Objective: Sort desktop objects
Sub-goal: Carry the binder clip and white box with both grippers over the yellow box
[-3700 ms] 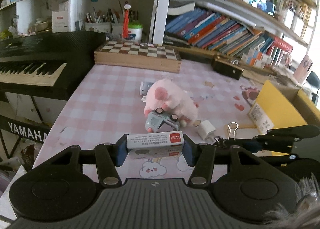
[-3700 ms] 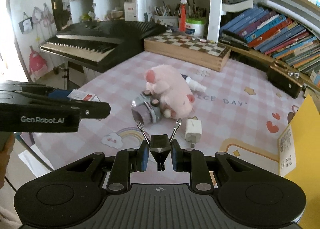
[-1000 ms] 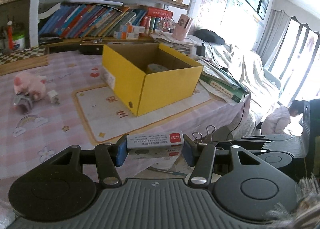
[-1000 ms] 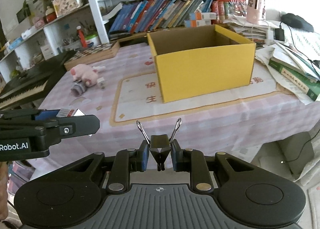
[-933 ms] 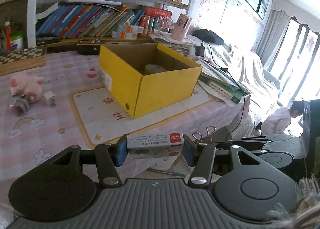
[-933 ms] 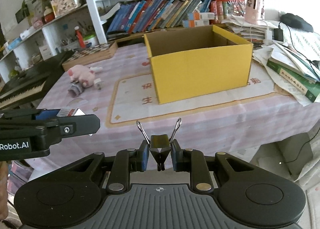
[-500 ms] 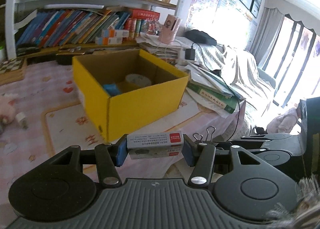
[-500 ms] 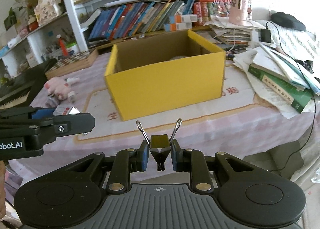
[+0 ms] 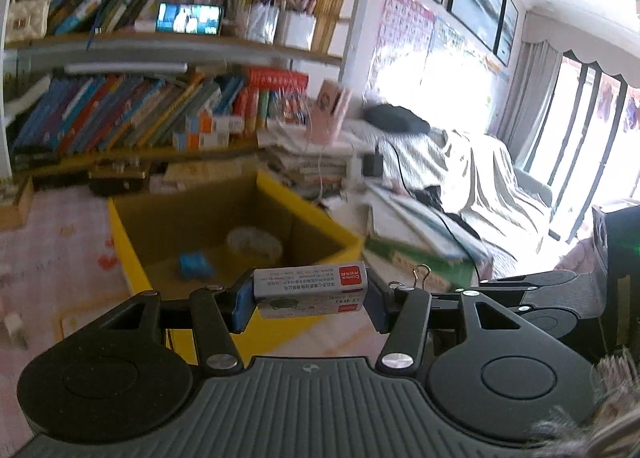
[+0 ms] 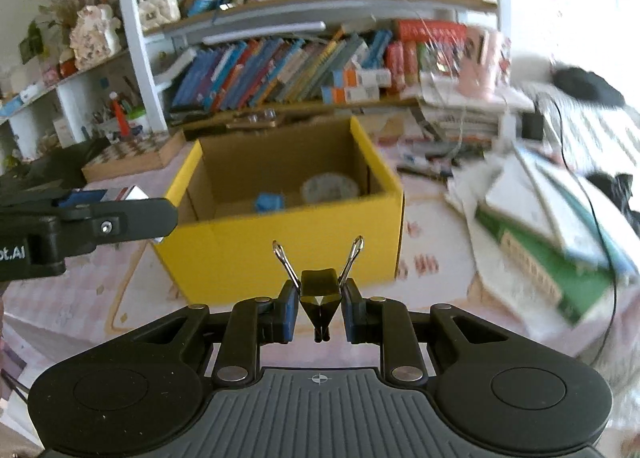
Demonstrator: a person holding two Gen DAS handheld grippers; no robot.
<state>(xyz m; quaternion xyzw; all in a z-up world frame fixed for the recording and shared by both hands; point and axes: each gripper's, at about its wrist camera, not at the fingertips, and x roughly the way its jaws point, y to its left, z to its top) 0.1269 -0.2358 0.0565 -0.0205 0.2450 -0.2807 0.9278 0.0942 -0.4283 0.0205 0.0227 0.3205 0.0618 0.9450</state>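
My left gripper [image 9: 308, 292] is shut on a small grey and red carton [image 9: 310, 285], held just before and above the near wall of the open yellow box [image 9: 272, 328]. My right gripper [image 10: 319, 308] is shut on a black binder clip [image 10: 319, 290], in front of the same yellow box [image 10: 280, 246]. Inside the box lie a blue item [image 10: 269, 201] and a round pale item [image 10: 330, 187]. The left gripper also shows at the left of the right wrist view [image 10: 80, 217]; the right gripper with its clip shows in the left wrist view [image 9: 420, 278].
The box stands on a pink checked tablecloth [image 10: 60, 298]. Stacked books and papers [image 10: 552, 225] lie to its right. A chessboard box [image 10: 132, 155] and a loaded bookshelf [image 10: 300, 69] stand behind. A sofa with a sheet [image 9: 480, 177] is at the far right.
Both grippers have carried their loads from the left part of the table toward the yellow box, which now looms much closer. Both stay shut.
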